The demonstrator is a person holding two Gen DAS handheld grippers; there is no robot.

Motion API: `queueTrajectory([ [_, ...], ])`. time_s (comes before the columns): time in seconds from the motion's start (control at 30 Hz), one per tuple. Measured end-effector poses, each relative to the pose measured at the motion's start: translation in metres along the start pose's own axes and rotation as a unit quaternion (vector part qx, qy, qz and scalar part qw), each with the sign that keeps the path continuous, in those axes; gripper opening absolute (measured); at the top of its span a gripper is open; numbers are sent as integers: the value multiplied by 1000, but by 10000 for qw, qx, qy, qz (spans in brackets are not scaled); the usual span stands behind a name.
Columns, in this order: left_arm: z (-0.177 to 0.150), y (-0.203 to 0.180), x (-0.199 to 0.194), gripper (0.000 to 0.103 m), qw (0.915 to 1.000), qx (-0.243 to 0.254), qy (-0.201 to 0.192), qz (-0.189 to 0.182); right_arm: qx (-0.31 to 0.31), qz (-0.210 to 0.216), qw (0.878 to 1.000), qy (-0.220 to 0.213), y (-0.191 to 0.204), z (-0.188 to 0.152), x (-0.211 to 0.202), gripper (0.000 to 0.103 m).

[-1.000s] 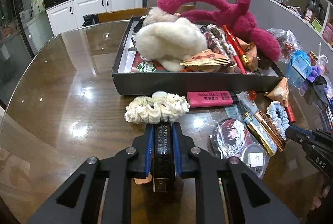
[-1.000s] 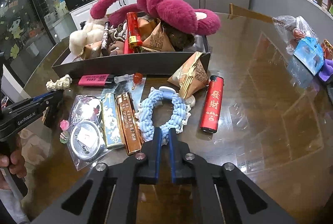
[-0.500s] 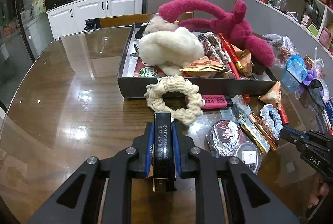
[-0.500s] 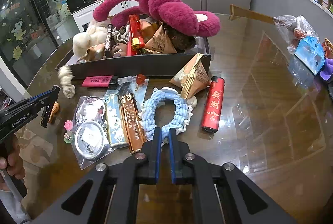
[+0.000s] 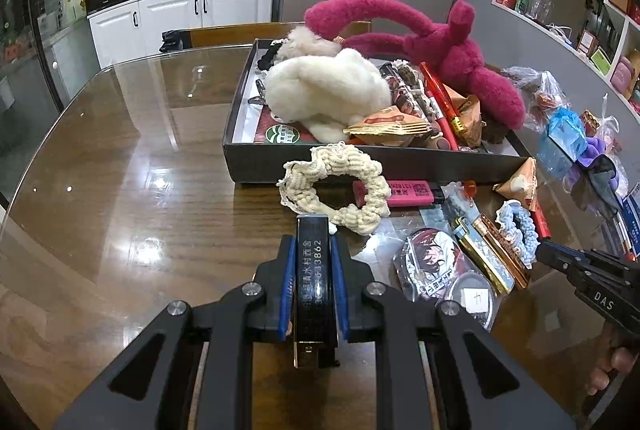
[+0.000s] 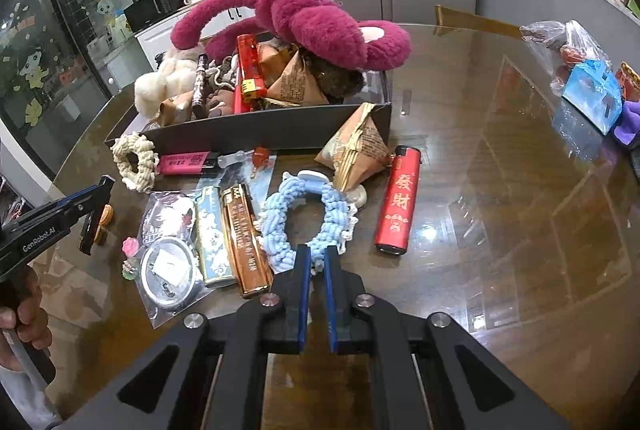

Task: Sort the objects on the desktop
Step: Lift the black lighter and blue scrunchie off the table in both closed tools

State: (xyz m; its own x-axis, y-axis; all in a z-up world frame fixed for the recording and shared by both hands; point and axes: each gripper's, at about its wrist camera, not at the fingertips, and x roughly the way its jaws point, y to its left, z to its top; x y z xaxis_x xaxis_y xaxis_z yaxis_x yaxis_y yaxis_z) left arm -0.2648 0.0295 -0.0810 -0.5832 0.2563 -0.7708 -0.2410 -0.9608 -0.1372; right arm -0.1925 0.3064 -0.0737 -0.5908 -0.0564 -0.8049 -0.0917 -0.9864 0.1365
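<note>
**Cream scrunchie now upright against the box; black lighter held in the left tongs**

Since a second ago, the cream scrunchie (image 5: 335, 186) has changed from a flat bunch near the left gripper's (image 5: 313, 250) tips to an open ring farther up the frame, and the dark box (image 5: 376, 166) now sits higher and further right in the left view. The right view has hardly altered.

The left gripper's jaws are narrow and clamped on a black lighter (image 5: 313, 286), which stands on end between the blue pads at lower centre. The cream scrunchie lies just above it, touching the box's near wall and overlapping the pink lighter (image 5: 408, 192).

The right gripper (image 6: 315, 262), at lower centre of its own view, is pinched fully together on the near edge of the blue scrunchie (image 6: 306, 218), which lies on the table (image 6: 500, 230).

Left of the blue scrunchie lie a copper lighter (image 6: 244, 242), a pale blue lighter (image 6: 212, 238) and a bagged badge (image 6: 168, 254); to its right, a red lighter (image 6: 398, 202). A paper-wrapped packet (image 6: 354, 150) leans on the box's right corner.

The box is heaped with a magenta plush (image 6: 312, 22) and a white plush (image 5: 324, 90). Open tabletop fills the left of the left view and the right of the right view.
</note>
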Motion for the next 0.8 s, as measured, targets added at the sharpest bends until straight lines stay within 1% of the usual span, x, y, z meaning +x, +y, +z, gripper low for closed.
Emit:
queueTrajectory([
  [0.17,-1,-5,0,18,10000,65,-3,-23,-12,83,9999,-58,2,1,1,10],
  [0.3,-1,-6,1,18,10000,66,7,-66,-95,36,9999,-95,6,1,3,10],
  [0.4,-2,-7,0,18,9999,70,2,-97,-69,57,9999,-84,5,3,6,12],
  [0.47,-2,-8,-1,18,9999,81,-8,-119,-33,28,10000,-62,3,4,9,17],
  [0.53,-2,-8,-2,18,9999,79,-13,-125,-42,-60,10000,-27,3,6,12,30],
  [0.6,-2,-8,-3,18,9999,78,-27,-142,-66,-182,9998,-36,3,8,14,39],
  [0.63,-2,-7,-3,18,9999,57,-27,-146,-80,-211,9997,-34,3,9,15,41],
  [0.8,-2,-4,-1,18,9999,5,17,-142,-34,-310,9995,-46,3,12,20,41],
])
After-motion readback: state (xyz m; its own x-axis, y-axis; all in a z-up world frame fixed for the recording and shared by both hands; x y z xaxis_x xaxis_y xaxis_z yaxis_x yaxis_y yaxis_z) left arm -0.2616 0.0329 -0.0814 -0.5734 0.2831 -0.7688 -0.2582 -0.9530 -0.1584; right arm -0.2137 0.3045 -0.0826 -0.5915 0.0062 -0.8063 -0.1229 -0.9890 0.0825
